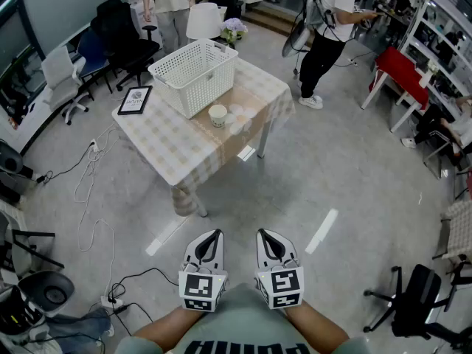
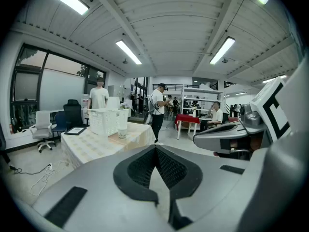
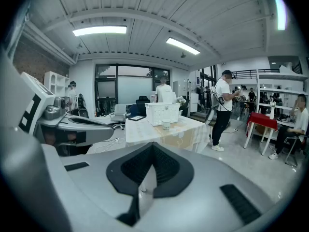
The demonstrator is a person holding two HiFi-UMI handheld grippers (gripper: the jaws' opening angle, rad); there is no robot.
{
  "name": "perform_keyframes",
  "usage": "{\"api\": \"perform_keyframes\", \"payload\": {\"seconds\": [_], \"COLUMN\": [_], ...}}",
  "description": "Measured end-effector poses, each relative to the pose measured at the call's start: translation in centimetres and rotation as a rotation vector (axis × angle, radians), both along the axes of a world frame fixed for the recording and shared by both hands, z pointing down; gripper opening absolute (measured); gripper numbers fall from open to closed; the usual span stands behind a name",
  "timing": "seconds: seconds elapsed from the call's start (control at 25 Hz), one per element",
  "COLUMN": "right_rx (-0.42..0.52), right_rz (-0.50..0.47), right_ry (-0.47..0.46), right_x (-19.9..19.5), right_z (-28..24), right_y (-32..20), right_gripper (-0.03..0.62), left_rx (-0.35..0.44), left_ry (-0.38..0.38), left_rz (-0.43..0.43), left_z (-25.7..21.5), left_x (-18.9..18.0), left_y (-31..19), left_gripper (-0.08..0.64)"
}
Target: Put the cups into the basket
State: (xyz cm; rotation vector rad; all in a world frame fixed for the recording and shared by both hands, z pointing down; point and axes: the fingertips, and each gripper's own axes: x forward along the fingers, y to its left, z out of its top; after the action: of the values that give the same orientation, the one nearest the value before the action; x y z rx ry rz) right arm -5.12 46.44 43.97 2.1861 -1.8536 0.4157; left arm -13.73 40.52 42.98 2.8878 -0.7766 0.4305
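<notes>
Left gripper (image 1: pixel 212 236) and right gripper (image 1: pixel 265 236) were closed and empty, near the person; on the far table (image 1: pixel 166 150), a cup (image 1: pixel 217 116) stood just beside the white basket (image 1: pixel 193 76).

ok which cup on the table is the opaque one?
The leftmost cup, beside the basket: solid cream, upright. The clear cups on its right are see-through.

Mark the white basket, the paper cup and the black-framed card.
white basket (image 1: pixel 212 85), head view, its near side wall.
paper cup (image 1: pixel 217 116), head view, its side below the rim.
black-framed card (image 1: pixel 135 99), head view, its pale middle.
</notes>
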Motion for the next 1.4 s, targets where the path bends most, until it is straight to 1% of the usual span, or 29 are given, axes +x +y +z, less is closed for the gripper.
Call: {"api": "perform_keyframes", "payload": {"seconds": [0.32,0.68,0.84,1.4], "right_rx": [0.02,0.019,0.028,0.042], "right_rz": [-0.004,-0.014,-0.022,0.077], "right_ry": [0.015,0.002,-0.019,-0.039], "right_x": [-0.5,-1.7,-2.7,-6.2], "right_z": [-0.8,-0.8,-1.0,-1.7], "right_y": [-1.9,-3.6,-4.9,-9.5], "right_gripper": [0.006,0.006,0.006,0.006], "left_rx": [0.008,0.01,0.013,0.049], "left_ry": [0.0,0.004,0.005,0.03], "left_rz": [0.006,-0.004,-0.003,0.033], "left_z": [-0.2,-0.4,-0.5,-2.1], "left_x": [-0.1,-1.3,-2.2,-6.7], "left_y": [-1.0,-2.6,-3.7,-8.2], "left_gripper": [0.0,0.0,0.0,0.0]}}
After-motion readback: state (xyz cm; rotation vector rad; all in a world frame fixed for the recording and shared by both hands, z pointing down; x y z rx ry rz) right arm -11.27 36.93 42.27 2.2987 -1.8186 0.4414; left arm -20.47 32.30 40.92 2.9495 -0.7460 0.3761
